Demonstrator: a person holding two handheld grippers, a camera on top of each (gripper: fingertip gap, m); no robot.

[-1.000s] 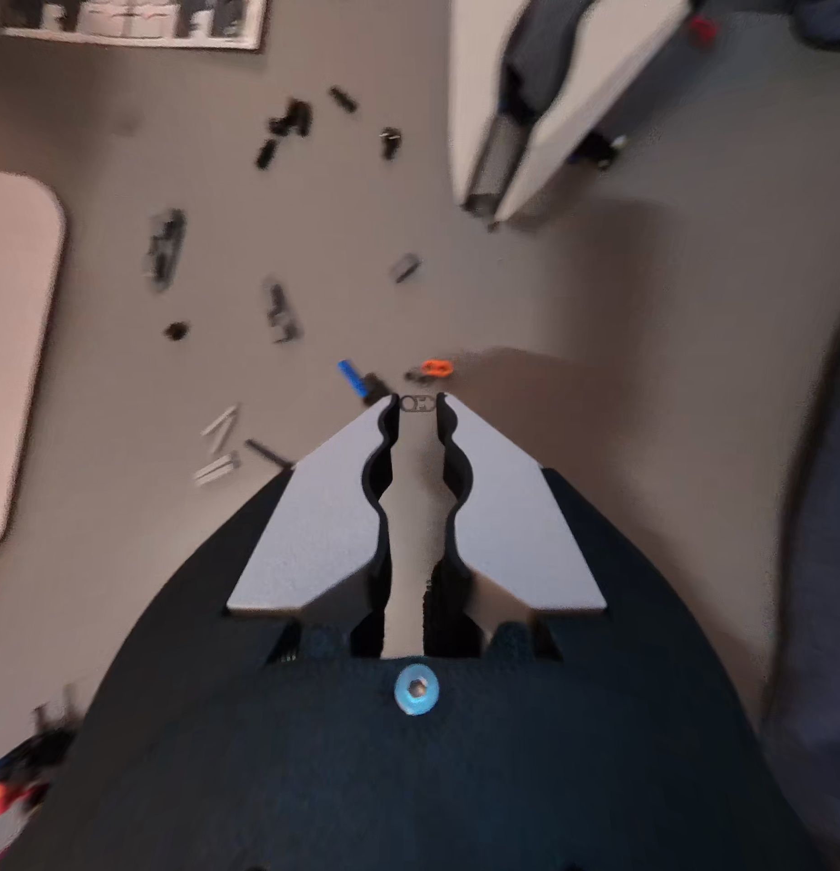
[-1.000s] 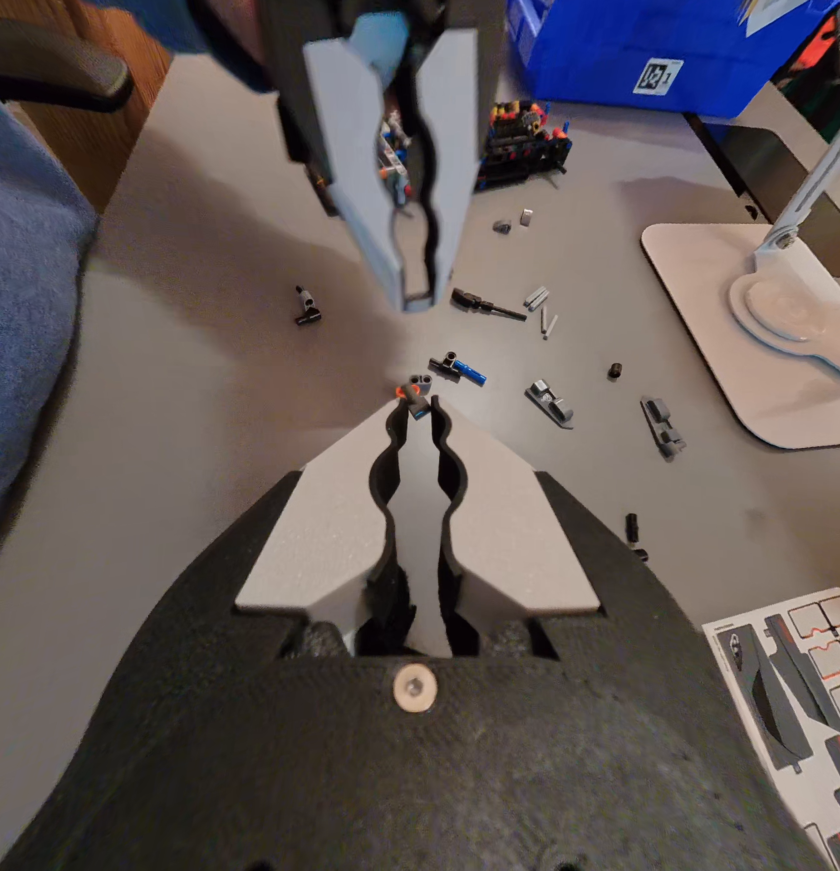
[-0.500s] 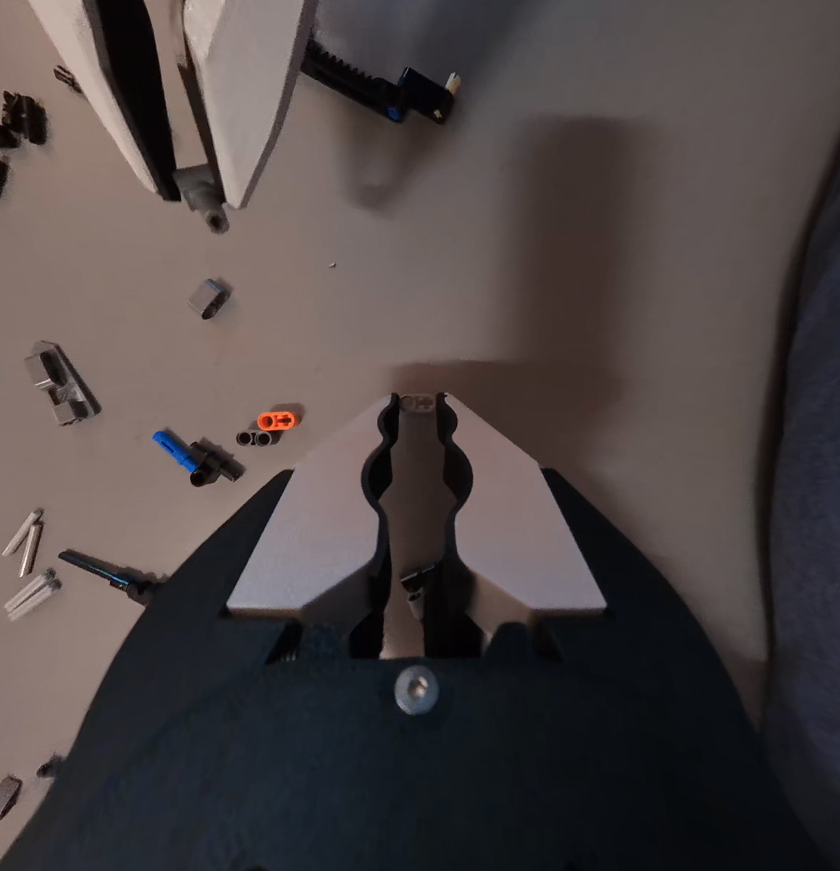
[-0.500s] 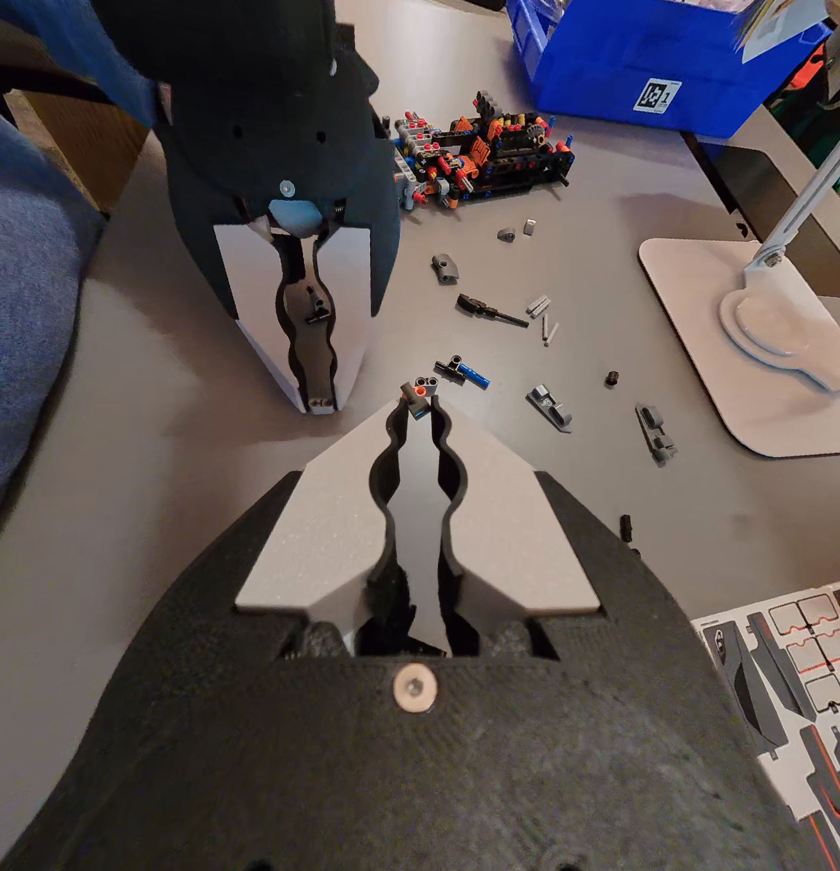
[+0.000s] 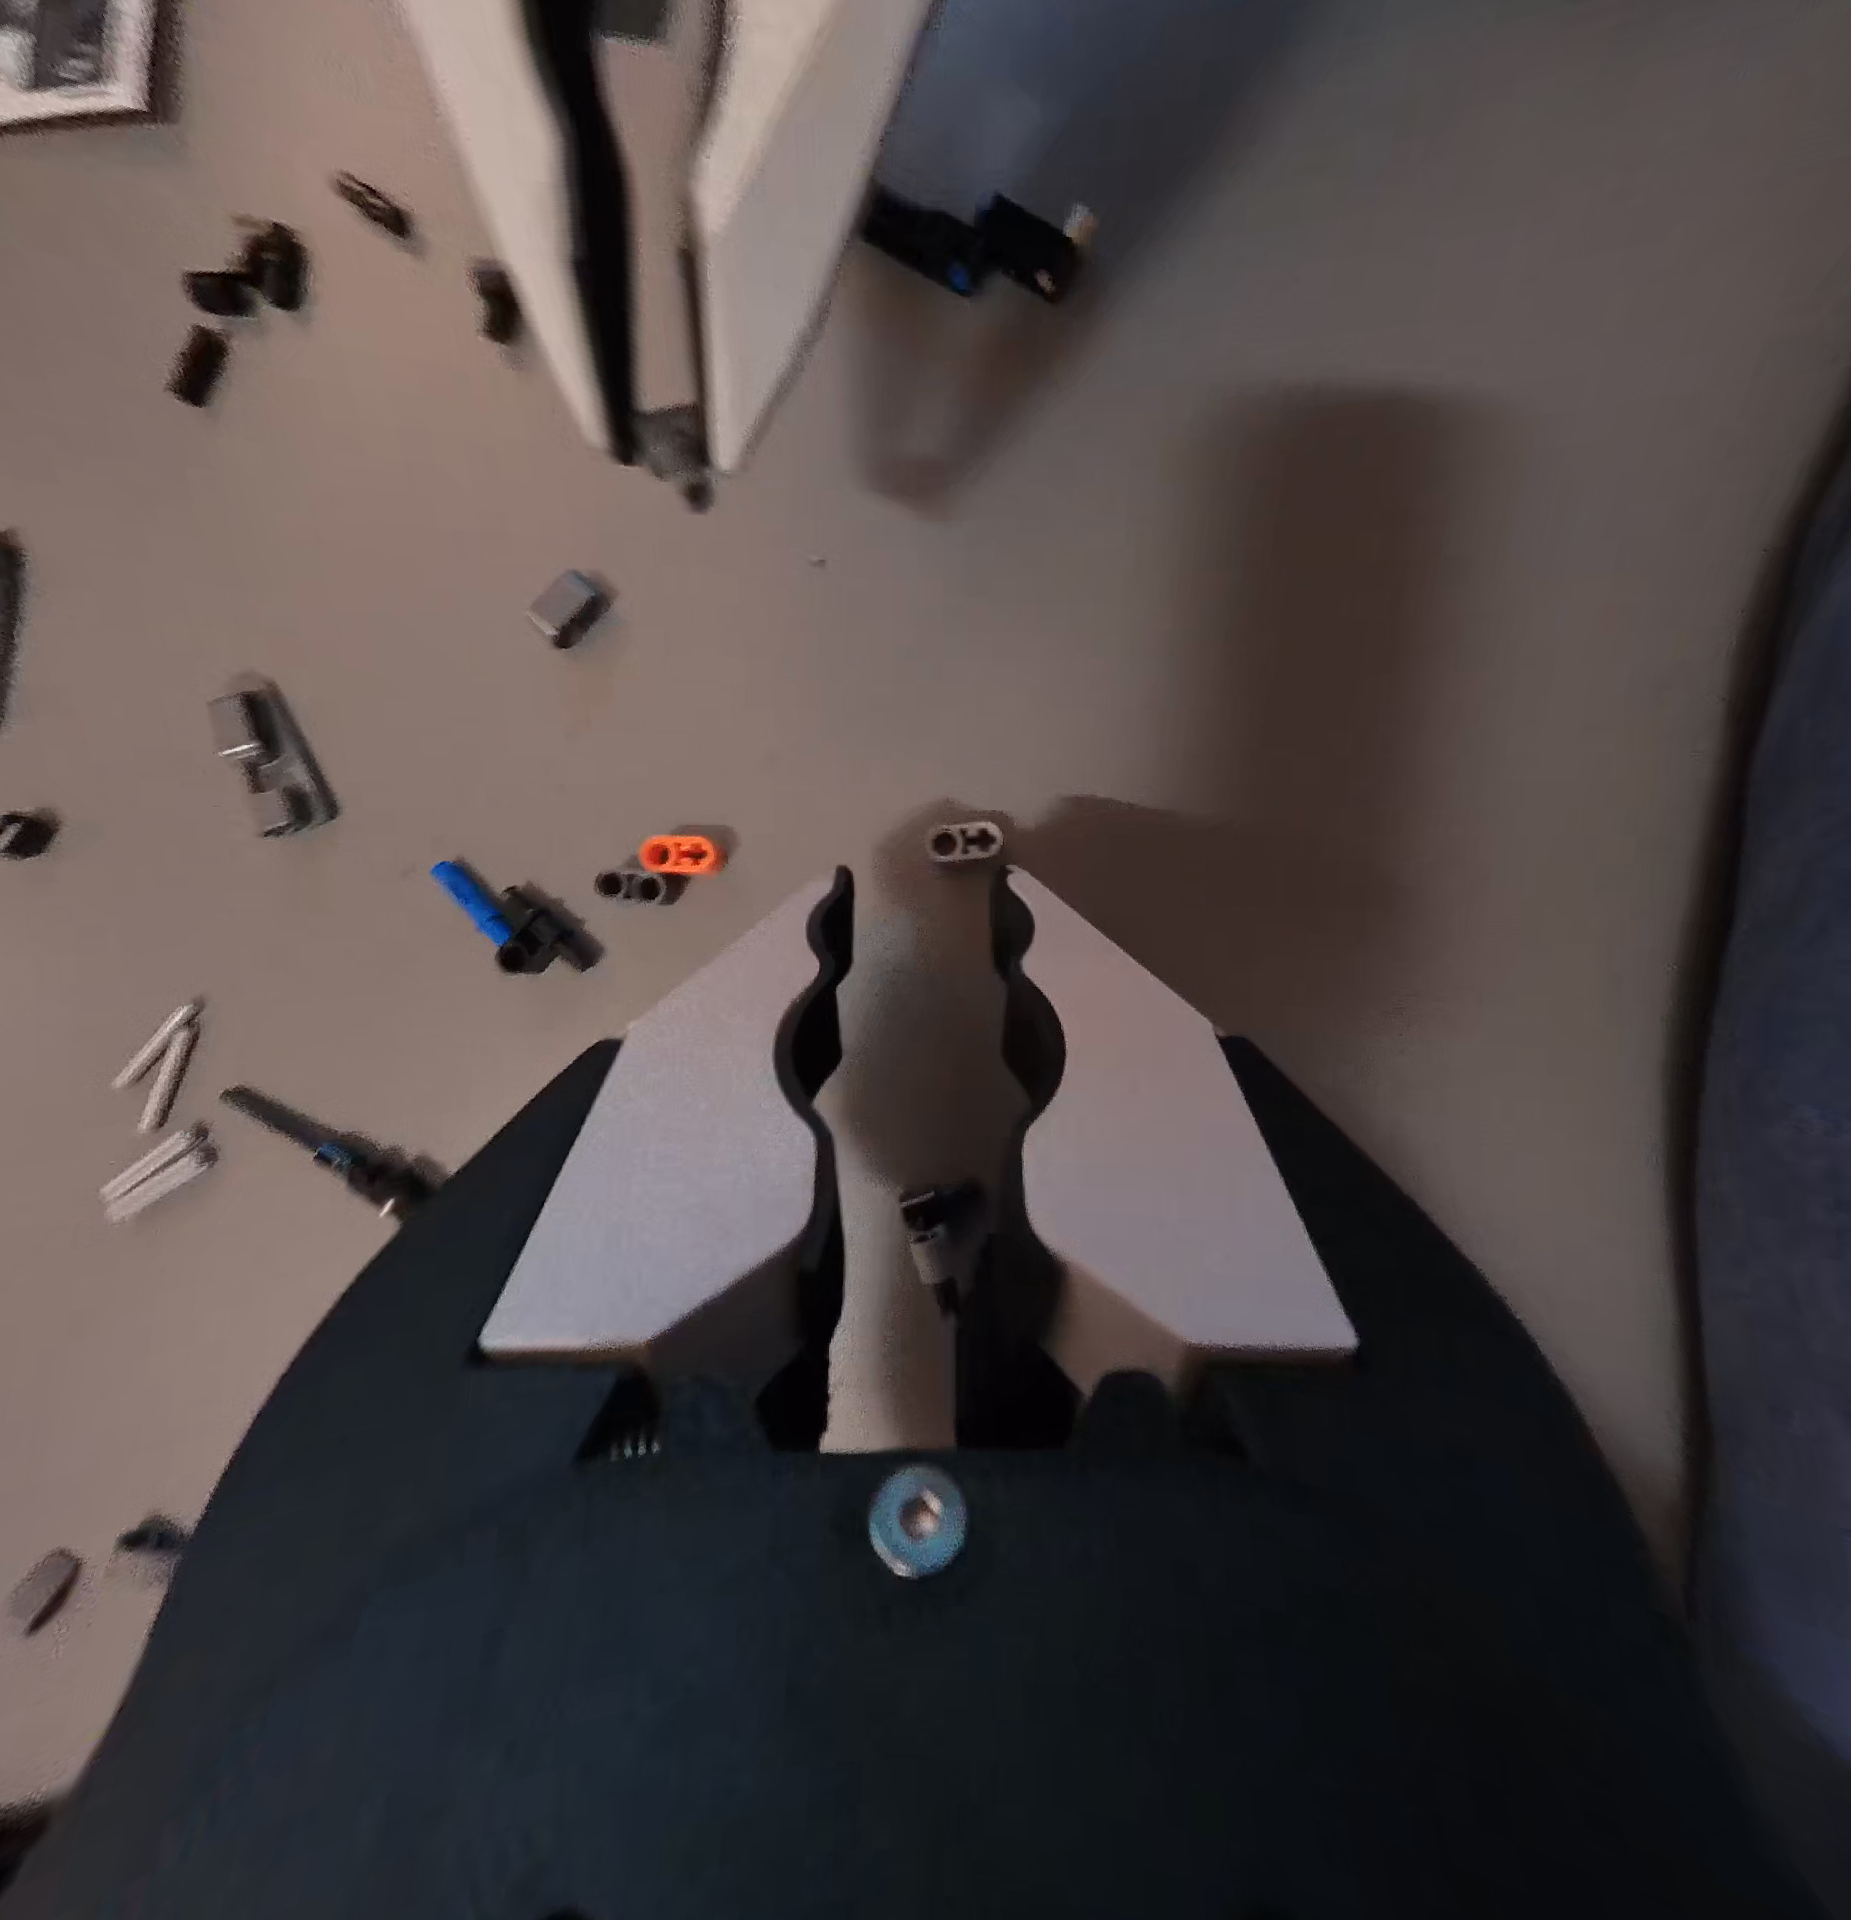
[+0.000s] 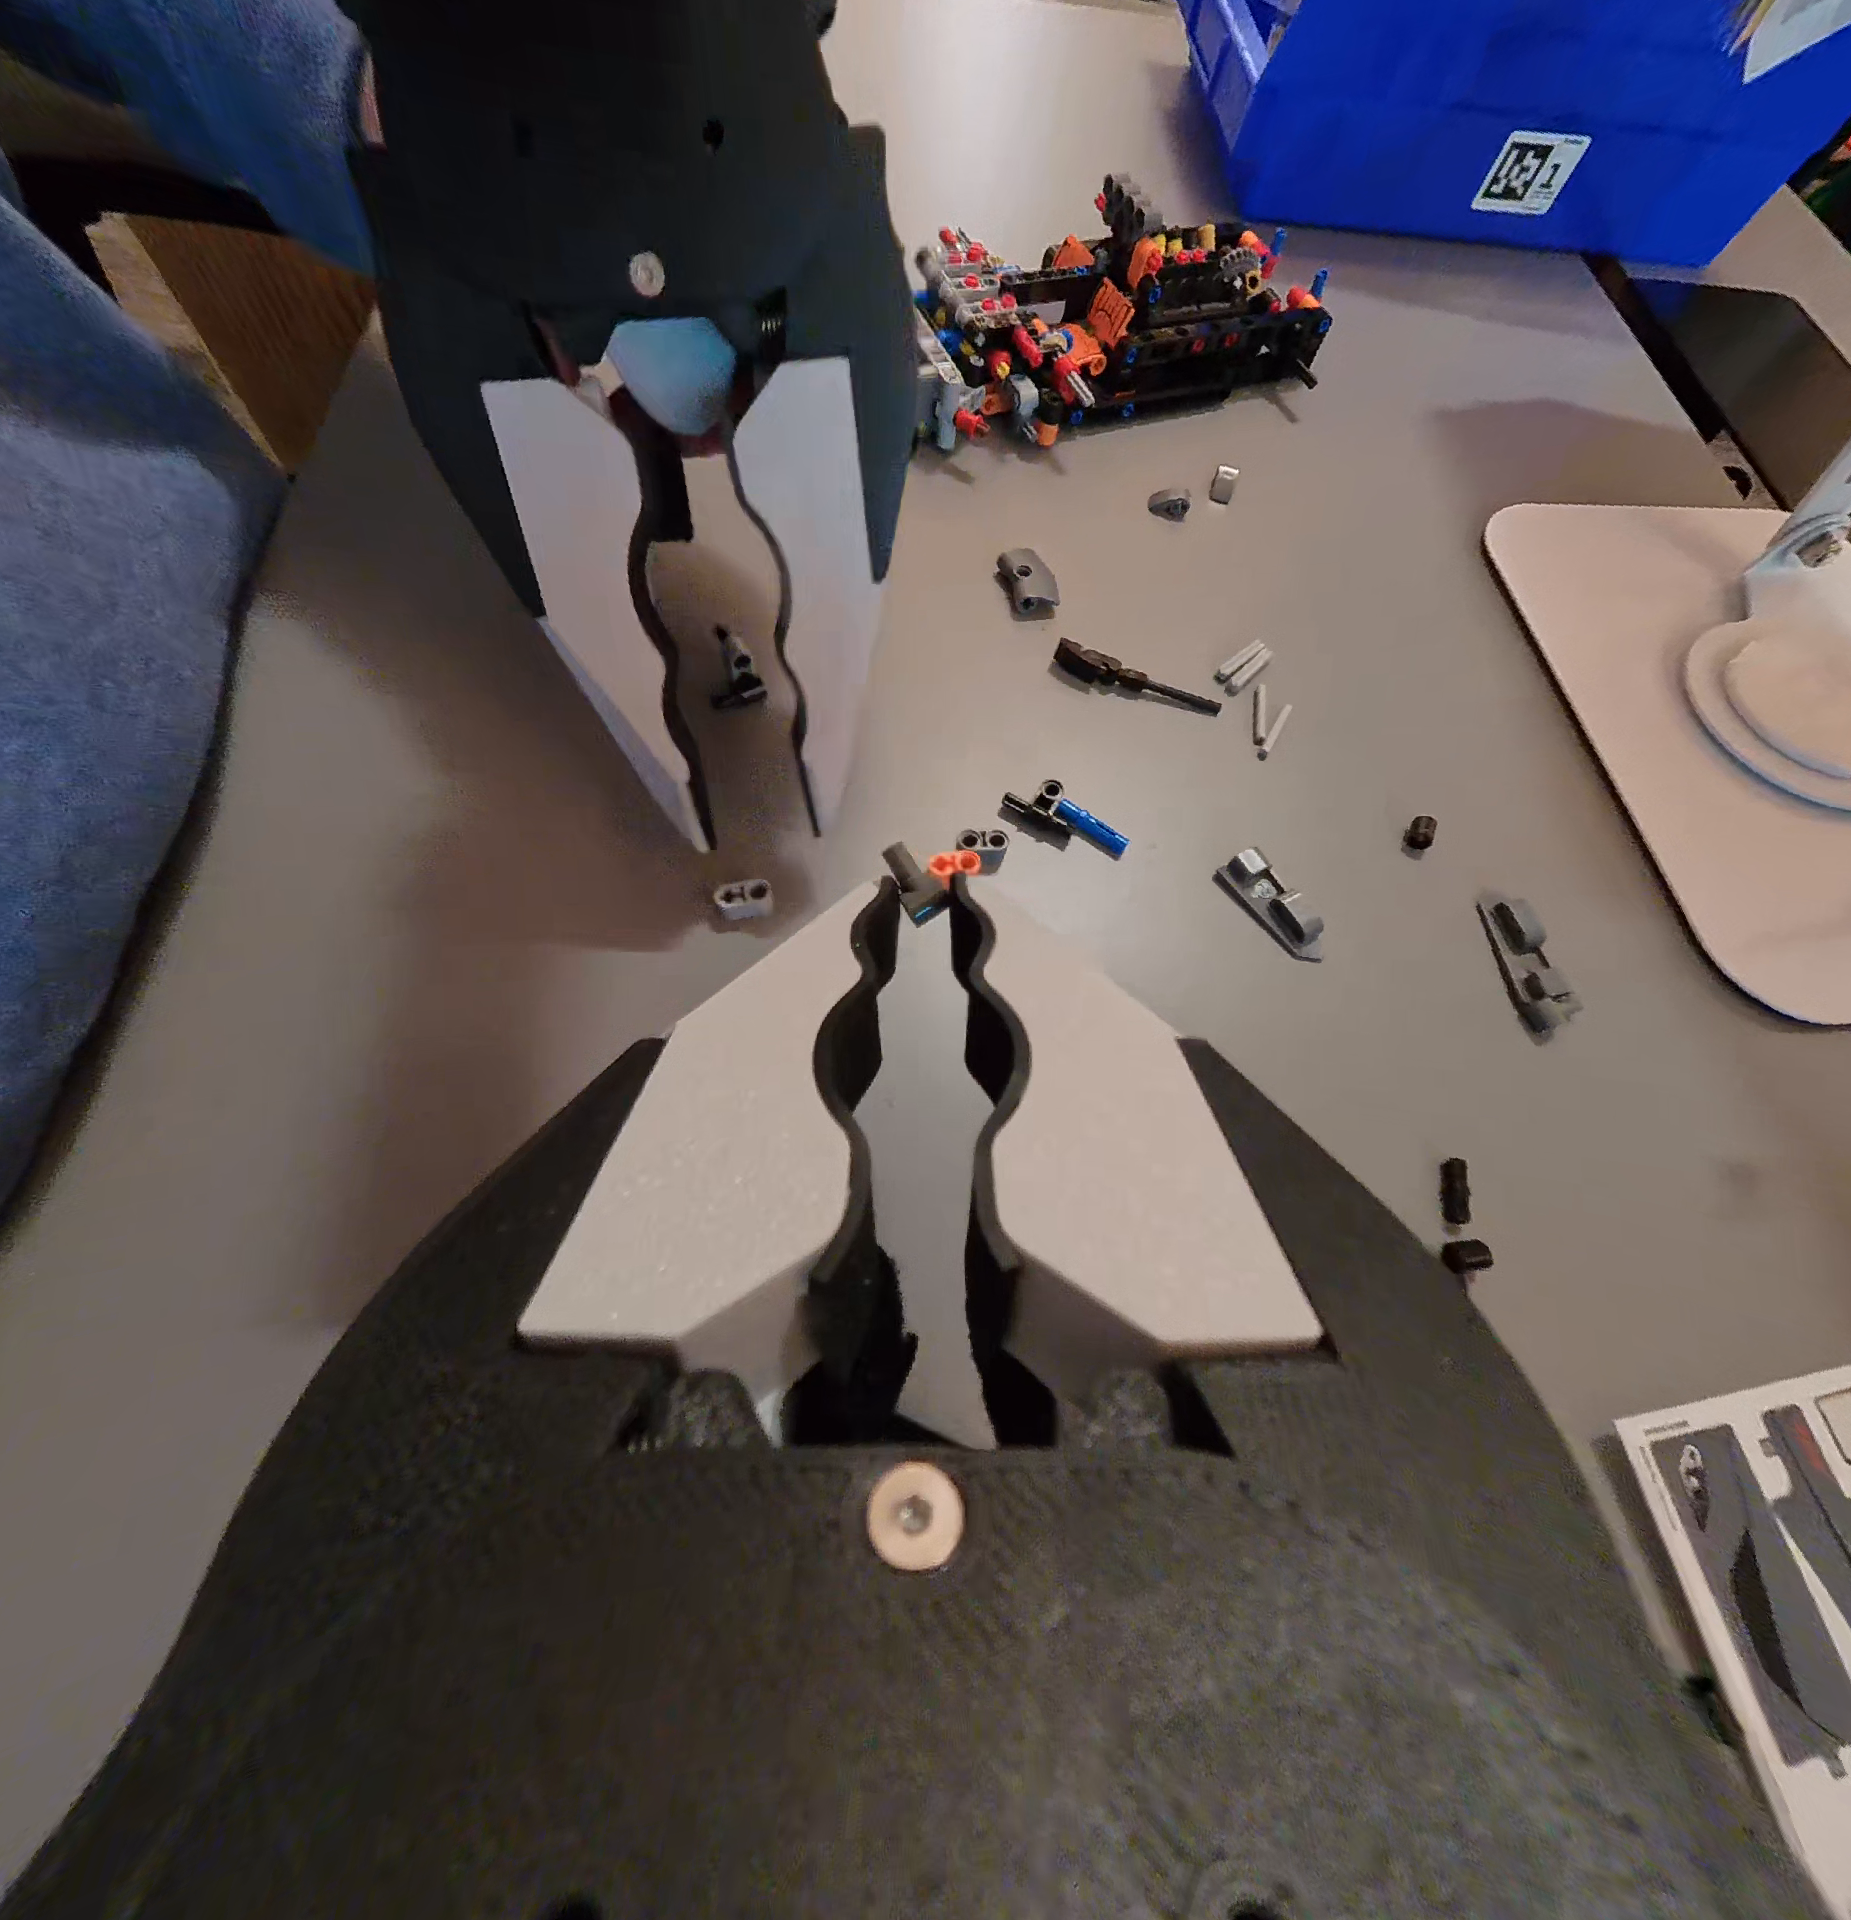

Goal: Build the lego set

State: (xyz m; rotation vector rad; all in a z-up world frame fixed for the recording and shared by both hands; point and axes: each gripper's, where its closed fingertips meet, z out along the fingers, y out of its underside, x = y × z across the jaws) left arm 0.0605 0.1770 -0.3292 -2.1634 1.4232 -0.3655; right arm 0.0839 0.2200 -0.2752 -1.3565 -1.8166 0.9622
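Observation:
My left gripper (image 5: 923, 878) is open and empty, its tips just above the grey table. A small light grey two-hole beam (image 5: 965, 842) lies on the table right in front of the tips; it also shows in the right wrist view (image 6: 742, 899). A small black and grey connector (image 5: 936, 1236) lies on the table under the left gripper's gap. My right gripper (image 6: 916, 896) is shut on a small dark grey pin piece (image 6: 908, 878) with a blue end. The left gripper (image 6: 760, 826) stands to its upper left. The partly built black, orange and red model (image 6: 1118, 312) sits at the back.
Loose parts lie between the grippers: an orange two-hole beam (image 6: 952, 862), a dark grey one (image 6: 983, 840), a black connector with a blue pin (image 6: 1066, 816), grey panels (image 6: 1269, 899) and grey axles (image 6: 1253, 686). A blue bin (image 6: 1523, 104), white lamp base (image 6: 1627, 727), sticker sheet (image 6: 1783, 1610). The grippers' ends are close to 8 cm from one another.
My left gripper has opened and let go of the light grey beam, which now lies on the table by its tips. The right gripper still holds its piece.

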